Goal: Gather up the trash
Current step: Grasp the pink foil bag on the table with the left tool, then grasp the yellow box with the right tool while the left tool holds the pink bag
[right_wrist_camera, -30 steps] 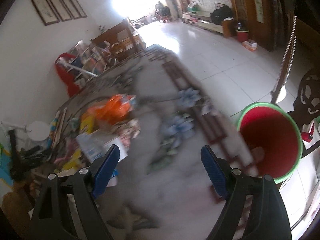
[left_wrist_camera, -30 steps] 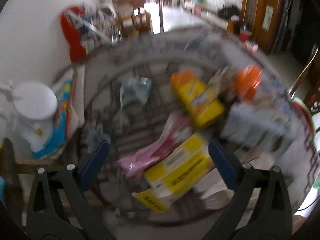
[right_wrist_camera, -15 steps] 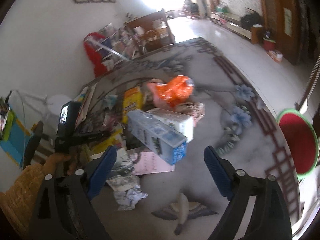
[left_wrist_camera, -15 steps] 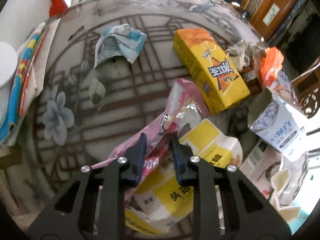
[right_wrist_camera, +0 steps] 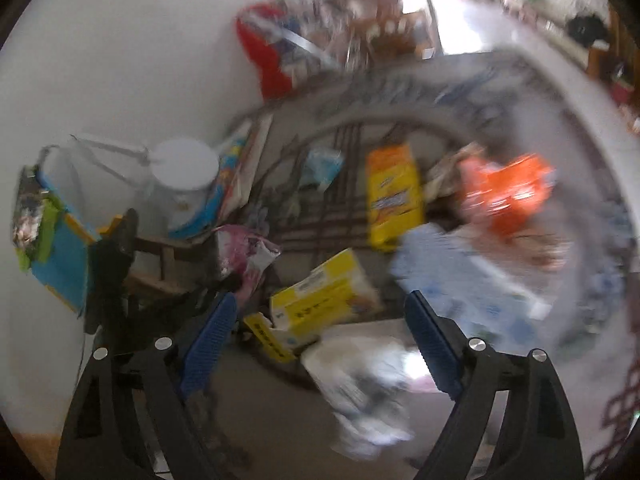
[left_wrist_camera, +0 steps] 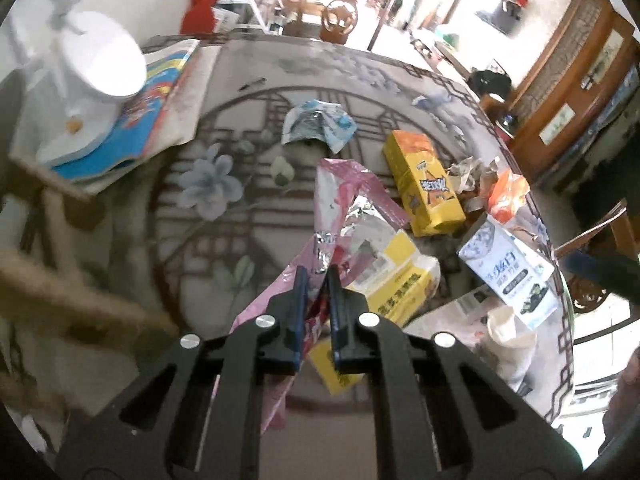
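Left gripper point(left_wrist_camera: 316, 276) clamped on the crinkled pink foil wrapper point(left_wrist_camera: 340, 200); right gripper point(right_wrist_camera: 320, 316) spread wide, holding nothing.

Since half a second ago the left fingers have closed further on the wrapper, and its silver-lined upper end now stands raised off the round patterned glass table point(left_wrist_camera: 224, 208), over the flattened yellow cardboard carton point(left_wrist_camera: 396, 280). The right view has swung left and blurred, so the white crumpled paper point(right_wrist_camera: 360, 392) between its blue ribbed pads point(right_wrist_camera: 208, 336) is hard to make out. The wrapper's lower end is hidden behind the left gripper. An upright yellow-orange box point(left_wrist_camera: 424, 184) and a blue-white milk carton point(left_wrist_camera: 508, 268) lie beyond on the table.
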`<state>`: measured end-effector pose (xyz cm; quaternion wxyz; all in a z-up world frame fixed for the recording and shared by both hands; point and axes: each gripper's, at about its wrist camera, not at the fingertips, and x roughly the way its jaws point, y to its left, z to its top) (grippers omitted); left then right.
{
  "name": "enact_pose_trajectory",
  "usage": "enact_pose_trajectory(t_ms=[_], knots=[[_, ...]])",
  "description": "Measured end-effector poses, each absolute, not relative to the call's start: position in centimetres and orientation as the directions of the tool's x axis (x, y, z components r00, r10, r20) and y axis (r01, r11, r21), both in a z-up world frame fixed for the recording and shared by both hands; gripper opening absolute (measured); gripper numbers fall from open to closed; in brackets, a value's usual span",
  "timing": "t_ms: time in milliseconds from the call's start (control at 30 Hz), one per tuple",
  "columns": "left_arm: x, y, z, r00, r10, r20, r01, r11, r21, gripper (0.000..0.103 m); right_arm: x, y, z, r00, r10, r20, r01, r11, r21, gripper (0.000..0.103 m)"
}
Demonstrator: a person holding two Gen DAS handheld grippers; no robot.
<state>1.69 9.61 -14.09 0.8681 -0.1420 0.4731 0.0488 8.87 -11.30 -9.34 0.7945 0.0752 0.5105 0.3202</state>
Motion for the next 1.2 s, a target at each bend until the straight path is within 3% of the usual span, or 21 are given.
enact_pose_trajectory(t_ms=[100, 167, 467, 533, 733, 767, 800, 833, 1033, 1067, 1100, 1133, 1167, 1200], knots=[[0.0, 9.7, -13.7, 0.560, -0.016, -0.828, -0.261, 0.945, -0.195, 0.010, 11.9, -8.5, -14.0, 0.081, 0.601, -0.795, -0.248, 0.785, 0.568, 0.083], [-0.9, 10.1, -13.4, 0.571, -0.006, -0.821, -0.286, 0.936, -0.206, 0.010, 13.1, -6.9, -17.2, -0.009, 0.580, -0.815, -0.132, 0.807, 0.576, 0.083], [-3.3, 12.4, -14.2, 0.550, 0.027, -0.835, -0.360, 0.909, -0.208, 0.011, 14.2, -2.2, -22.2, -0.079, 0.414, -0.907, -0.050, 0.907, 0.418, 0.092], [-3.6, 12.8, -14.1, 0.552, 0.028, -0.833, -0.367, 0.906, -0.213, 0.011, 14.4, -1.5, -21.8, -0.026, 0.405, -0.914, -0.079, 0.910, 0.406, 0.088], [-3.8, 13.4, -13.9, 0.561, 0.039, -0.827, -0.371, 0.905, -0.209, 0.011, 14.5, 0.1, -20.8, 0.036, 0.409, -0.912, -0.180, 0.900, 0.397, 0.045], [-3.8, 13.5, -13.9, 0.562, 0.039, -0.826, -0.372, 0.904, -0.211, 0.011, 14.6, 0.0, -20.6, 0.045, 0.428, -0.903, -0.183, 0.892, 0.413, 0.029], [-3.8, 13.5, -13.8, 0.563, 0.039, -0.825, -0.373, 0.904, -0.212, 0.011, 14.7, -0.2, -20.0, 0.049, 0.451, -0.891, -0.190, 0.880, 0.435, 0.022], [-3.7, 13.4, -13.7, 0.565, 0.039, -0.824, -0.371, 0.904, -0.212, 0.011, 14.8, -0.3, -19.5, 0.054, 0.460, -0.886, -0.205, 0.874, 0.441, 0.021], [-3.3, 12.7, -13.2, 0.581, 0.027, -0.814, -0.356, 0.908, -0.223, 0.011, 14.7, -0.4, -18.8, 0.059, 0.453, -0.890, -0.216, 0.876, 0.432, 0.025], [-3.4, 12.5, -13.0, 0.585, 0.030, -0.811, -0.351, 0.910, -0.220, 0.011, 14.7, 0.0, -19.1, 0.063, 0.433, -0.899, -0.217, 0.885, 0.411, 0.030], [-3.5, 12.5, -12.9, 0.587, 0.032, -0.809, -0.352, 0.910, -0.219, 0.011, 14.8, 0.3, -19.5, 0.063, 0.414, -0.908, -0.218, 0.894, 0.392, 0.056], [-3.7, 12.5, -12.9, 0.588, 0.034, -0.808, -0.354, 0.909, -0.220, 0.011, 14.8, 0.5, -19.6, 0.070, 0.391, -0.918, -0.210, 0.905, 0.370, 0.067], [-3.9, 12.6, -12.8, 0.589, 0.037, -0.807, -0.360, 0.906, -0.222, 0.011, 14.7, 0.6, -19.5, 0.095, 0.375, -0.922, -0.204, 0.914, 0.351, 0.077], [-4.1, 12.7, -12.7, 0.591, 0.040, -0.806, -0.364, 0.905, -0.222, 0.011, 14.6, 0.6, -19.5, 0.111, 0.364, -0.925, -0.206, 0.919, 0.337, 0.077]])
